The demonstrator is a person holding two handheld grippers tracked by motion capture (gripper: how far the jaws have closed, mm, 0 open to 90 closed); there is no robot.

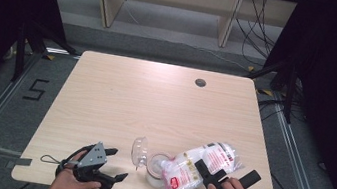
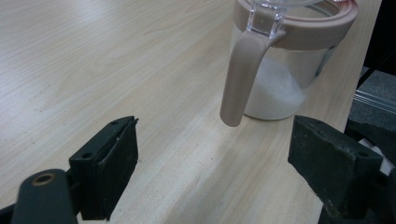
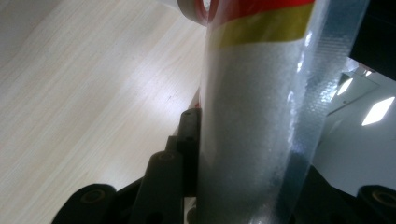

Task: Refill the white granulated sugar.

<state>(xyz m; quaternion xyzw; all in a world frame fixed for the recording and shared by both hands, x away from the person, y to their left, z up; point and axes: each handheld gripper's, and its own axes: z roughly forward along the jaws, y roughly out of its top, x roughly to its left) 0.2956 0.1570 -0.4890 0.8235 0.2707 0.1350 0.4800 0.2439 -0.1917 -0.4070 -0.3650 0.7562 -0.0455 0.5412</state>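
Observation:
A clear jar (image 1: 157,170) with a pink rim stands near the table's front edge, its clear lid (image 1: 139,151) swung open to the left. White grains lie in the jar (image 2: 280,70). My right gripper (image 1: 226,170) is shut on a clear plastic bag (image 1: 201,167) of white grains with red print. The bag is tilted, its lower end at the jar's mouth. In the right gripper view the bag (image 3: 261,93) stands pinched between the jaws of that gripper (image 3: 252,168). My left gripper (image 1: 115,164) rests open left of the jar. Nothing lies between the jaws of the left gripper (image 2: 215,158).
The light wooden table (image 1: 155,102) has a dark cable hole (image 1: 200,82) at the back right. Wooden shelving (image 1: 170,3) and loose cables stand beyond the far edge. Black frames flank both sides of the table.

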